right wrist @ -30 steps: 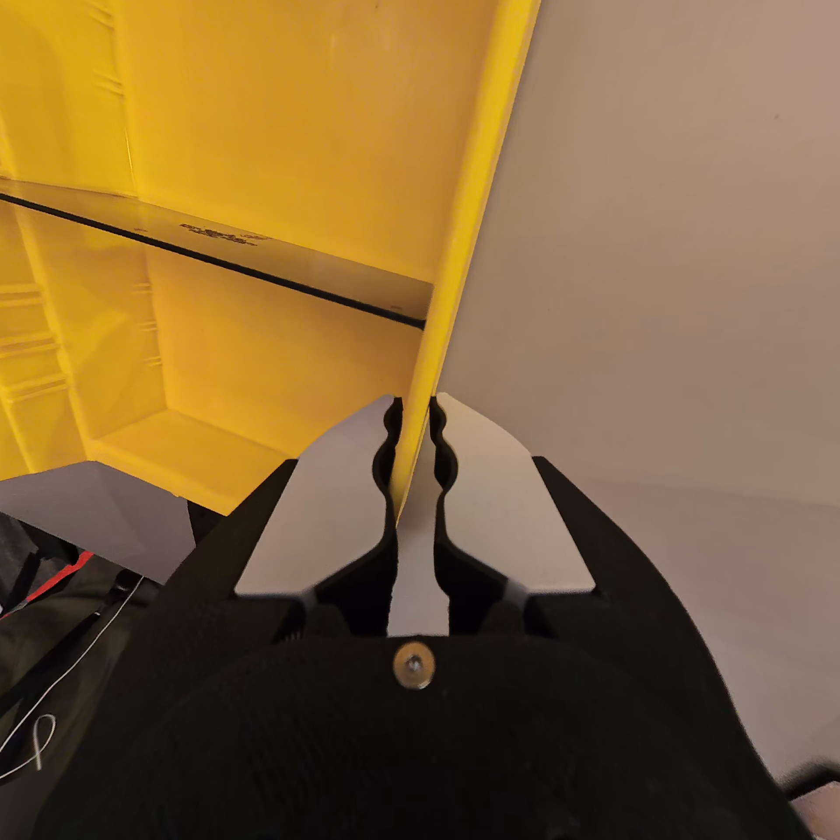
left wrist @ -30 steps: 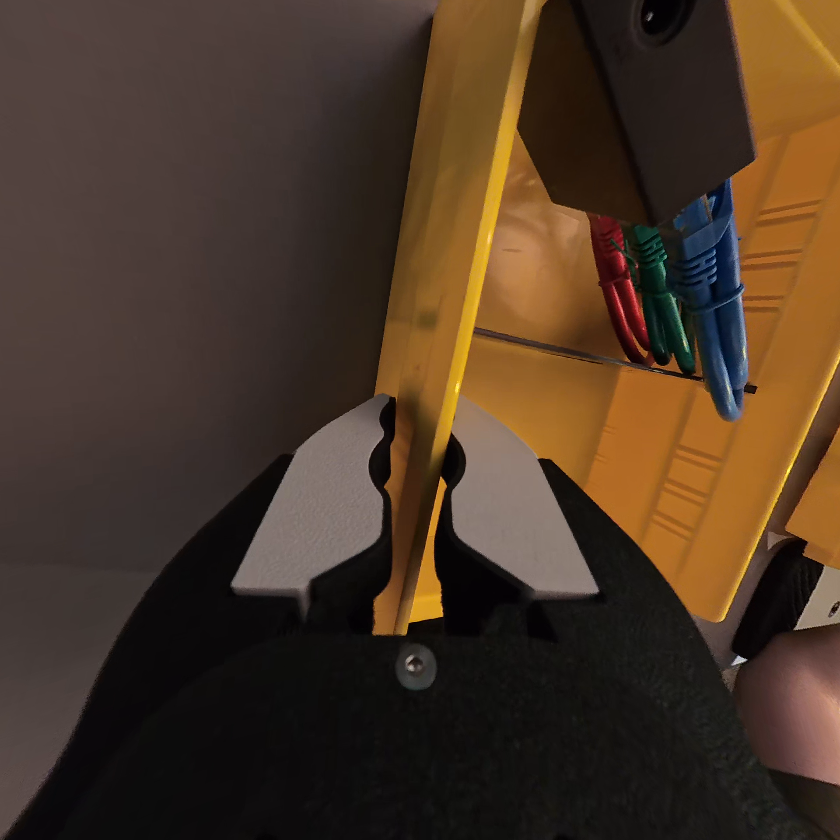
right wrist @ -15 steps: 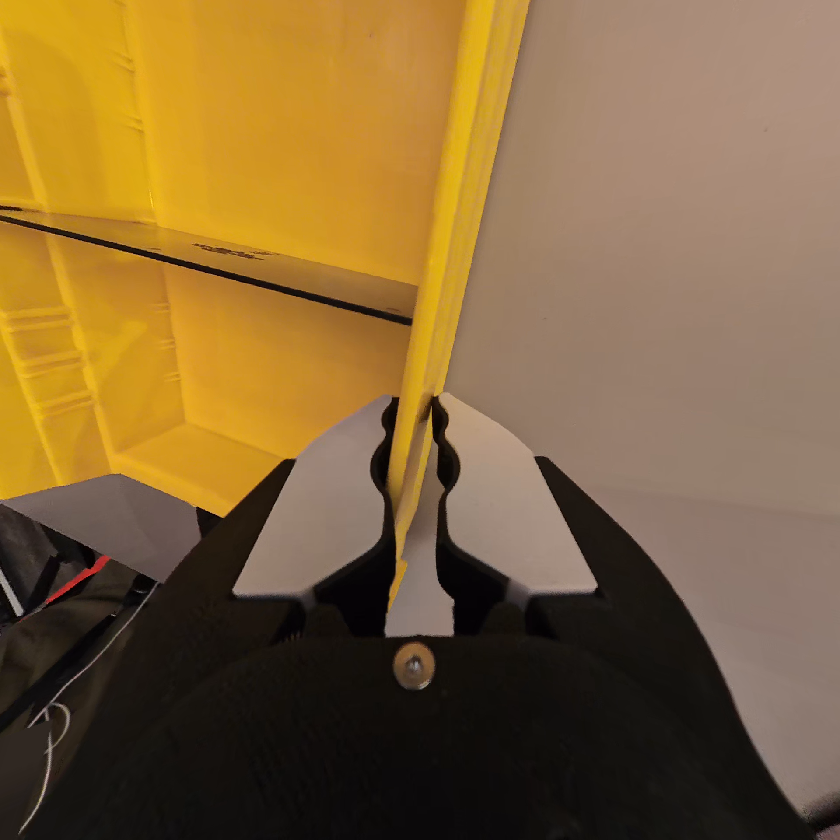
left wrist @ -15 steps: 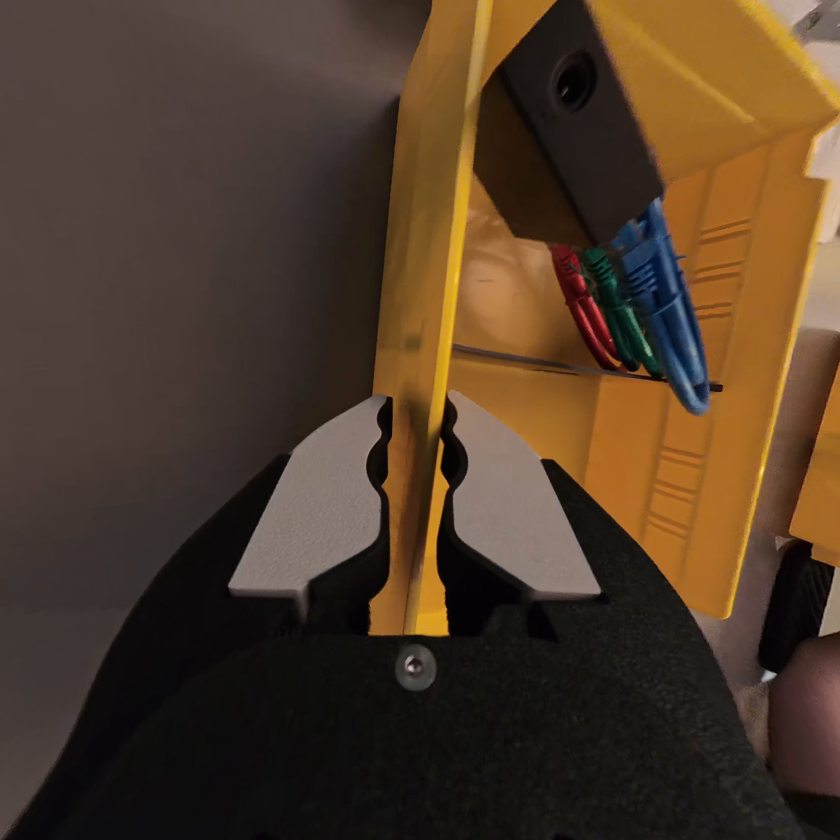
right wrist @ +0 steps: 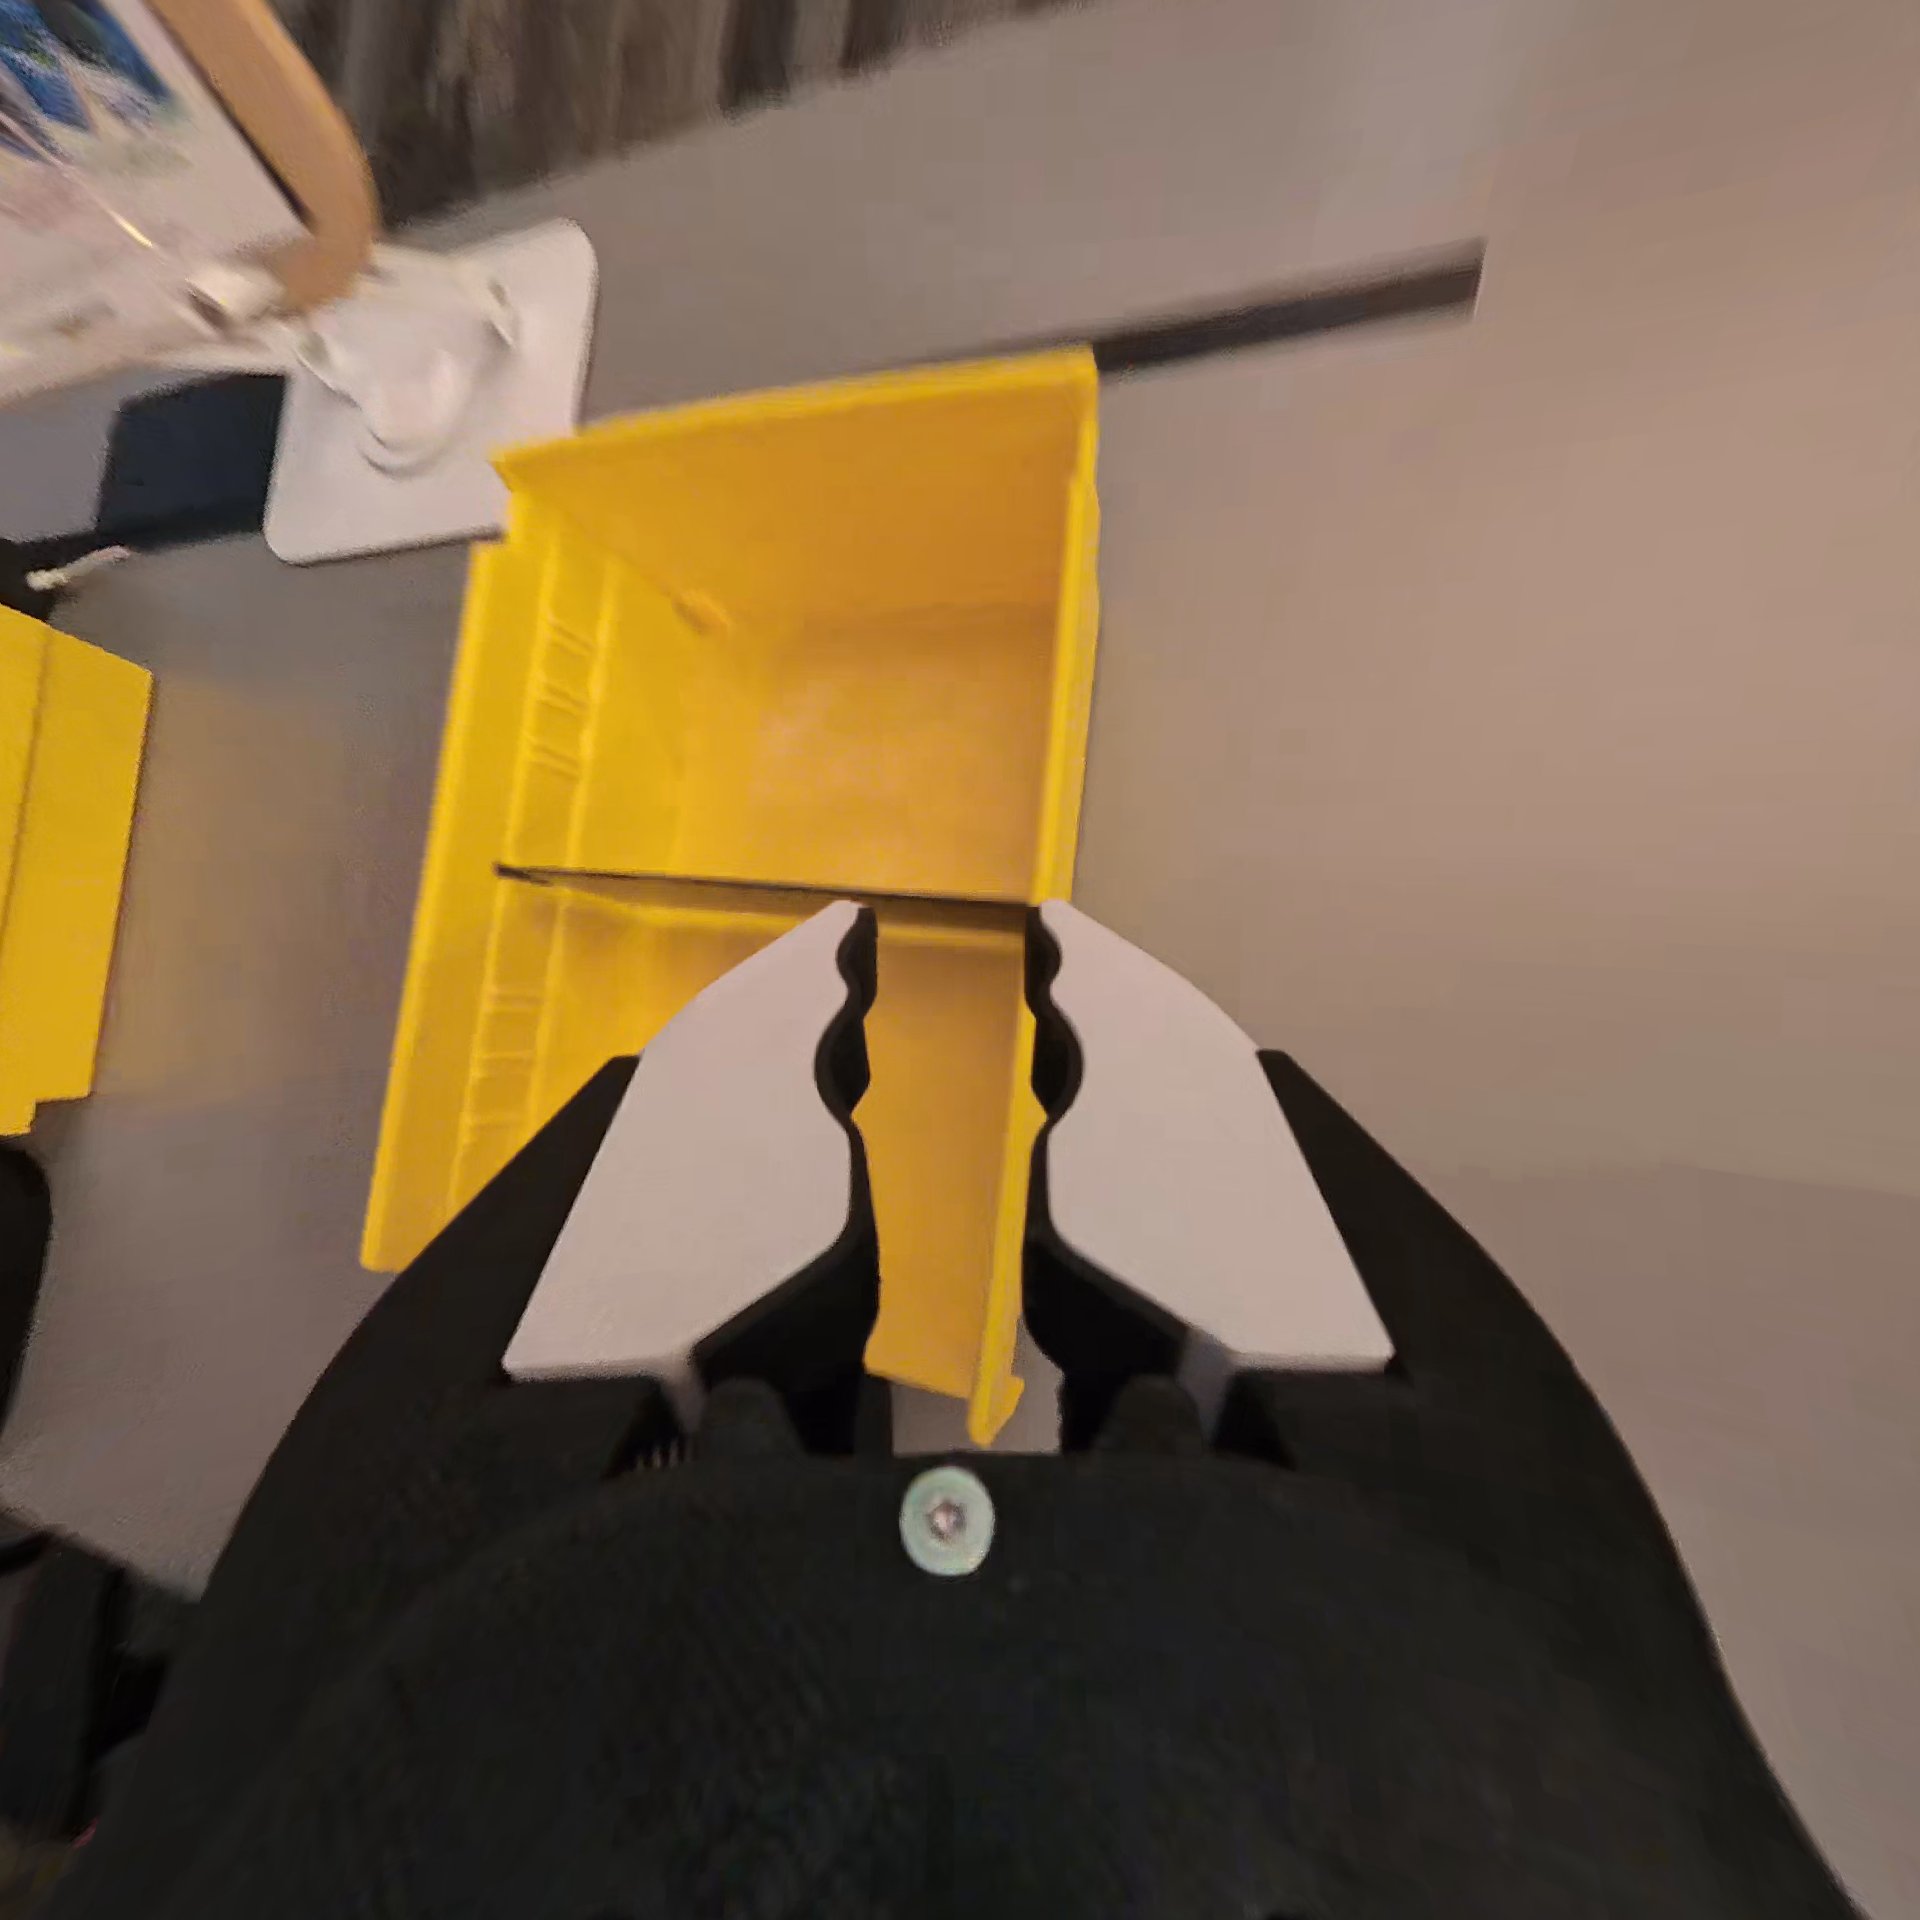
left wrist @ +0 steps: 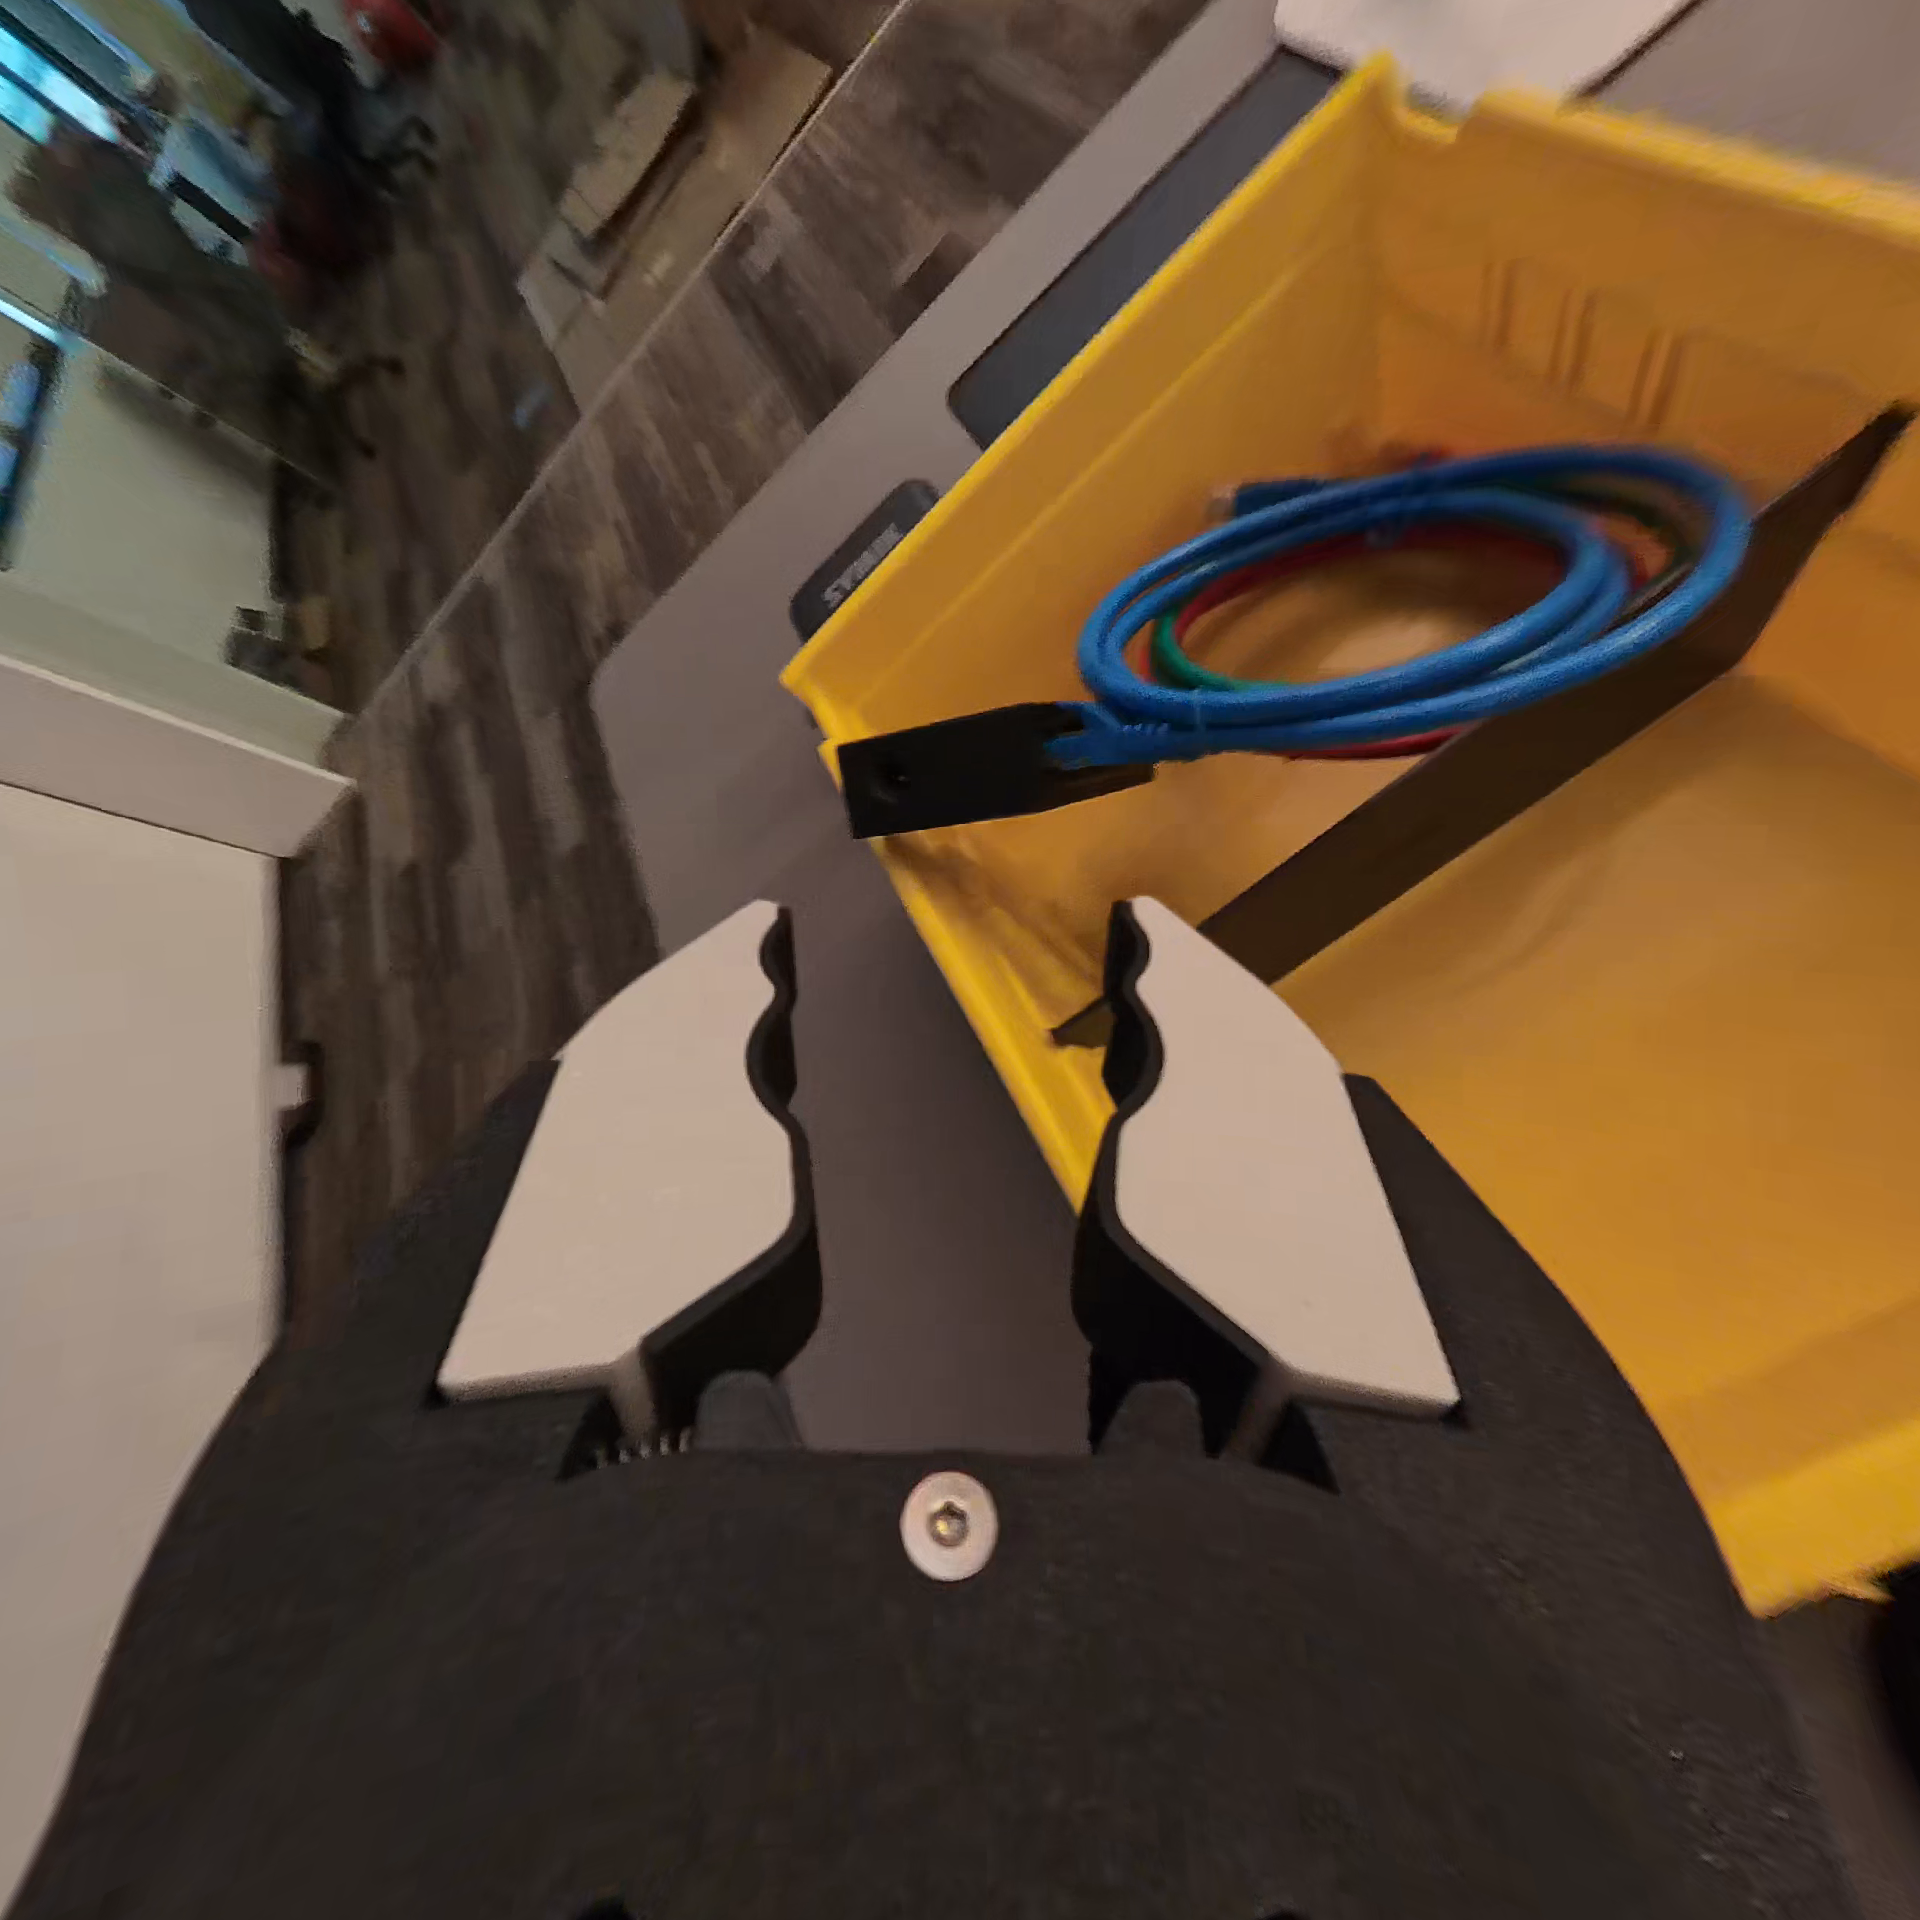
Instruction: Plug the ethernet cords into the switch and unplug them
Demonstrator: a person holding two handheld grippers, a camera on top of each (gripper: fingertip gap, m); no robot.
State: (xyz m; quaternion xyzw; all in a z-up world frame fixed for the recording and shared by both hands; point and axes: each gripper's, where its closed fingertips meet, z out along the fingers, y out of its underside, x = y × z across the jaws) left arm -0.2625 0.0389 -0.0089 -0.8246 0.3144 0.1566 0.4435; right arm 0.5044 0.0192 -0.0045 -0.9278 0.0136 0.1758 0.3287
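Note:
In the left wrist view a black switch point(left wrist: 956, 774) lies against the near wall of a yellow bin point(left wrist: 997, 997). A blue ethernet cord point(left wrist: 1403, 582) is plugged into it and coils with a red and a green cord in the bin's far compartment. My left gripper point(left wrist: 948, 914) is open and empty, just left of the bin's wall and below the switch. My right gripper point(right wrist: 948, 914) is open and empty, with the wall of the same bin point(right wrist: 935, 1195) in the gap between its fingers. The switch and cords do not show in the right wrist view.
A black divider point(left wrist: 1507, 707) splits the bin in two; it also shows in the right wrist view point(right wrist: 748, 888). A second yellow bin point(right wrist: 62, 883) sits at the left on the grey table point(right wrist: 1455, 727). A white stand base point(right wrist: 436, 416) lies behind the bin. My left tips are roughly 5 cm from the black switch point(left wrist: 956, 774).
Both grippers were shut on the yellow bin's side walls. Both have opened, let go and drawn back. The bin now sits on the table with the switch and cords inside.

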